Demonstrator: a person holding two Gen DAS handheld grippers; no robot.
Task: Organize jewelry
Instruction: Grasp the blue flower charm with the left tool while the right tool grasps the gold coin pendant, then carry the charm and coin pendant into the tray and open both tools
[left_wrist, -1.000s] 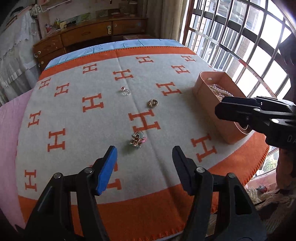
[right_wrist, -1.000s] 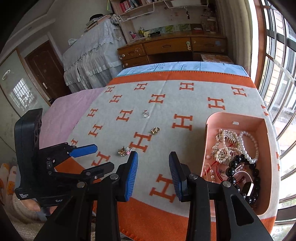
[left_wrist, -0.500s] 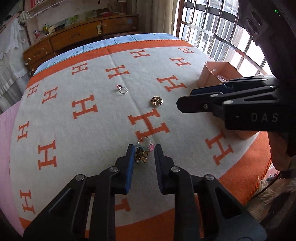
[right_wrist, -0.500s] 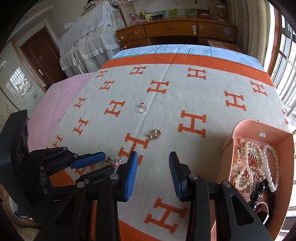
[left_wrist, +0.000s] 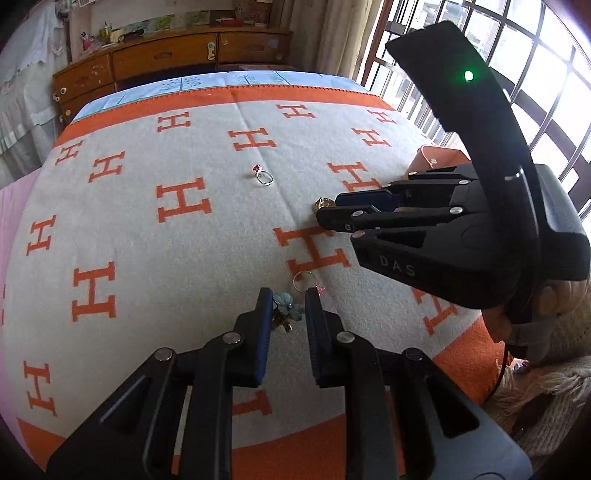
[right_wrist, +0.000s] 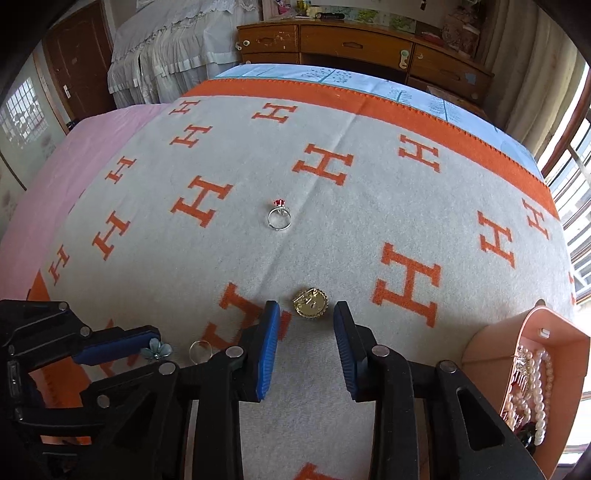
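Observation:
My left gripper (left_wrist: 288, 301) is nearly closed around a blue flower earring cluster (left_wrist: 284, 308) with a gold hoop (left_wrist: 304, 278) on the blanket; the cluster also shows in the right wrist view (right_wrist: 157, 350). My right gripper (right_wrist: 304, 314) is open, its fingers either side of a round gold brooch (right_wrist: 310, 302), just short of it. A silver ring with a red stone (right_wrist: 279, 218) lies farther out, also in the left wrist view (left_wrist: 264, 176). The pink jewelry box (right_wrist: 535, 339) holds pearls and beads at the right.
A grey blanket with orange H marks (right_wrist: 369, 221) covers the bed. A wooden dresser (right_wrist: 332, 40) stands behind it. A barred window (left_wrist: 535, 55) is at the right. A pink sheet (right_wrist: 55, 166) lies at the left.
My left gripper has lowered onto the earring cluster and closed in on it. My right gripper has moved forward and left from the box to the gold brooch.

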